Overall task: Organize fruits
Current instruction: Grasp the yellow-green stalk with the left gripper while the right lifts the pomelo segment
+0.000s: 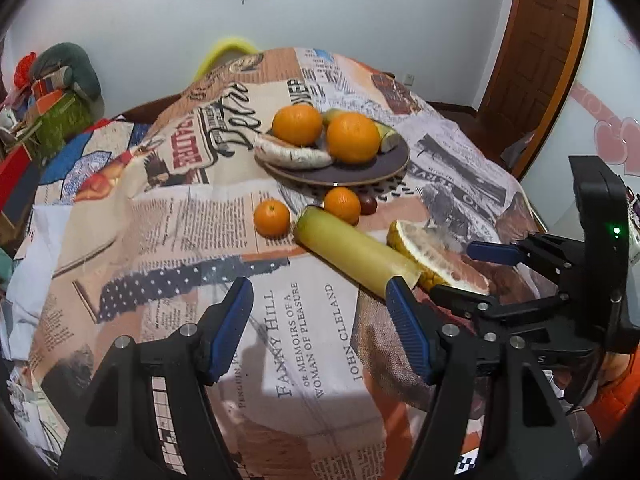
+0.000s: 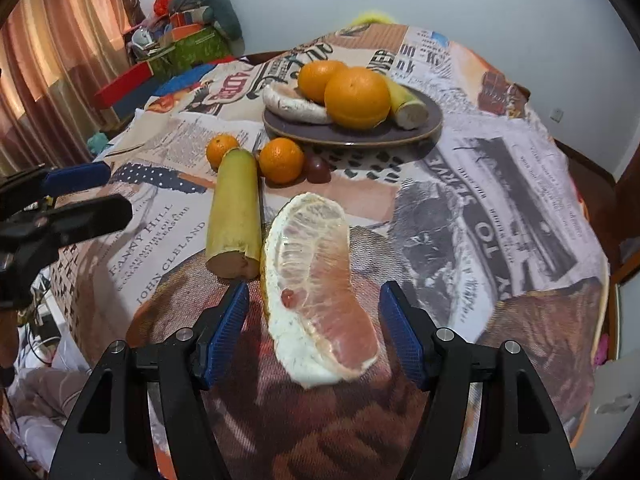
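The right gripper (image 2: pixel 314 312) is spread wide around a peeled pomelo wedge (image 2: pixel 316 280) lying between its fingers on the cloth, not yet gripped; closing gently on its firm rind side would likely avoid crushing the flesh. The left gripper (image 1: pixel 320 320) is also open and empty, a sugarcane piece (image 1: pixel 352 256) just beyond its right finger. Only the left view shows the right gripper's body, while the right view shows the wedge's pink flesh and the plate (image 2: pixel 432 120) ahead.

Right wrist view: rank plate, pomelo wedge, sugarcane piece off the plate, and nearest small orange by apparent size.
1. Pomelo wedge, though it is nearest the camera, so it looks inflated.
2. Plate, close to the wedge; unsure.
3. Sugarcane piece.
4. Small orange.
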A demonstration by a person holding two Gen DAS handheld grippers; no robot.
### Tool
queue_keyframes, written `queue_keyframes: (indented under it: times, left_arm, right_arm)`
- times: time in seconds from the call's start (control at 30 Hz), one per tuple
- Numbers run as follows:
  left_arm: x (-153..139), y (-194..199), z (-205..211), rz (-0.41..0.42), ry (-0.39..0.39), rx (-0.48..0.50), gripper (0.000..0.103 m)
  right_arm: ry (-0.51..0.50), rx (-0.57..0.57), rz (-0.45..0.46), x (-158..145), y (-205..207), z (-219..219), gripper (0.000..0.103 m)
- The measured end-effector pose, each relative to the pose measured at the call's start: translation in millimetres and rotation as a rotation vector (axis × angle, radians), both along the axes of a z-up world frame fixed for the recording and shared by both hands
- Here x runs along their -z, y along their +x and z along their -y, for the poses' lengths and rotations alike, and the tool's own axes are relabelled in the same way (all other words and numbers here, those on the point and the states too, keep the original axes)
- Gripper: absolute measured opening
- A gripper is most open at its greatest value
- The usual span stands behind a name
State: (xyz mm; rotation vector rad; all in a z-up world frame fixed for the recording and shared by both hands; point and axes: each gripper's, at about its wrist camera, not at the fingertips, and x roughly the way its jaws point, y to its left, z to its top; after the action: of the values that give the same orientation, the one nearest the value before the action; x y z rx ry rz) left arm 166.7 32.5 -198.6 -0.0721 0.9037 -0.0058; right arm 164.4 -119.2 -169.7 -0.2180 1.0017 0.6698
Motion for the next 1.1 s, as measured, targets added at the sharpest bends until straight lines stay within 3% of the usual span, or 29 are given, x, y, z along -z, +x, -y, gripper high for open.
queue_keyframes:
  times: [0.13, 0.27, 0.47, 0.7, 0.9, 1.1]
  left_arm:
    - [7, 9, 3, -0.009, 0.019, -0.022, 0.069]
    - [9, 18, 12, -0.018, 0.016, -0.013, 0.069]
    - [16, 39, 32, -0.055, 0.013, 0.022, 0.072]
    - [38, 67, 49, -0.134, 0.005, -0.011, 0.077]
    - [60, 74, 52, -0.155, 0.026, -0.061, 0.079]
    - [54, 54, 40, -0.102, -0.011, -0.014, 0.059]
  right_arm:
    - [-0.004, 0.003, -0.005, 9, 0, -3, 0.064]
    - [0.024, 0.005, -0.001, 7, 1, 5, 0.054]
    - [0.009, 0.023, 0.034, 6, 0, 18, 0.053]
    - [0.024, 0.081, 0.041, 3, 5, 44, 0.053]
    - [0.052, 0.107, 0.016, 2, 10, 56, 0.052]
    - [0.046, 0.107, 0.022, 3, 9, 55, 0.052]
